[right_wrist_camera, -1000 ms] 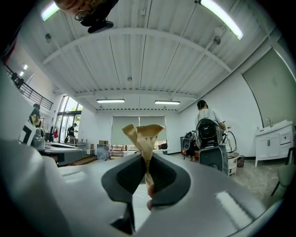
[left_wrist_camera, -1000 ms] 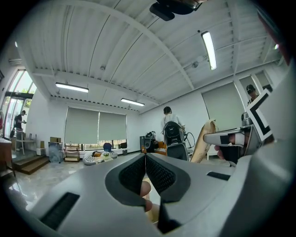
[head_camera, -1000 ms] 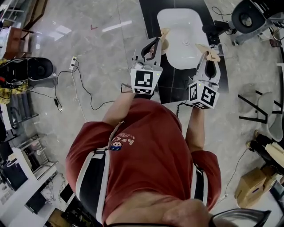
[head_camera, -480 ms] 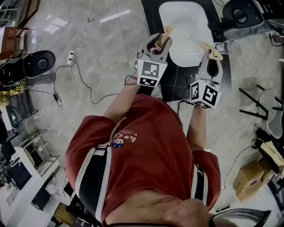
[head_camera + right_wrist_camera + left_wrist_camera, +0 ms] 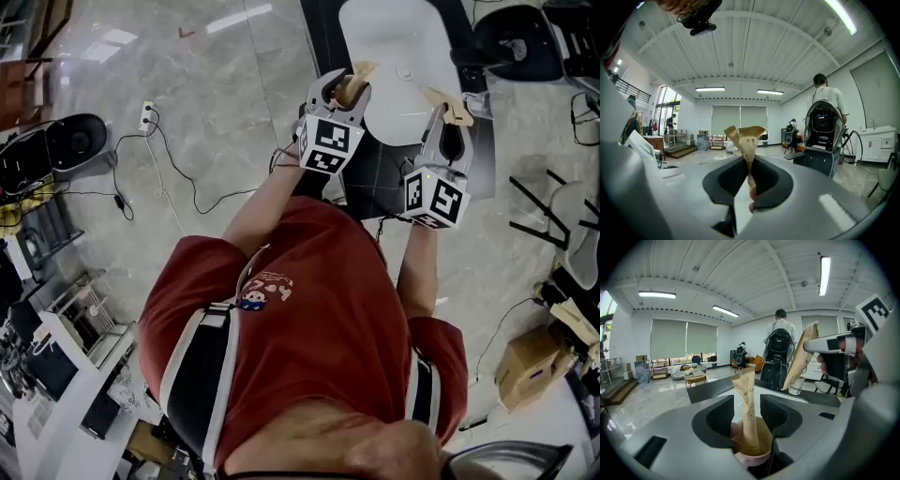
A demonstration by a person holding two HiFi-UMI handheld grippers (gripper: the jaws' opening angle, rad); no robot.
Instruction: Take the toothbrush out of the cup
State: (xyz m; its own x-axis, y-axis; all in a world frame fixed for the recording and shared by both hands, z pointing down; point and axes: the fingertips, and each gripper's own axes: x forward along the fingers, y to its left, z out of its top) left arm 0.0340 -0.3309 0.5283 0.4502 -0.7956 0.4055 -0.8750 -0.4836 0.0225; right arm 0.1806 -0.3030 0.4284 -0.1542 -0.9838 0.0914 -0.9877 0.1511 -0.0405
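Left gripper (image 5: pixel 343 86) jaws had just been opening and stood spread wide, clamping nothing. Cup (image 5: pixel 752 456) sat low between them, near their base. Paper-wrapped toothbrush (image 5: pixel 748 411) stood in the cup, rising through the gap past the tips. Right gripper (image 5: pixel 748 171) was closed on a second paper packet (image 5: pixel 745 140), its top flaring above the pads.

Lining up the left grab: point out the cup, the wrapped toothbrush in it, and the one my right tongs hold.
cup (image 5: pixel 764 435): left gripper view, inner wall.
toothbrush in cup (image 5: pixel 747 399): left gripper view, wrapper's middle.
held toothbrush (image 5: pixel 746 139): right gripper view, wrapper top.
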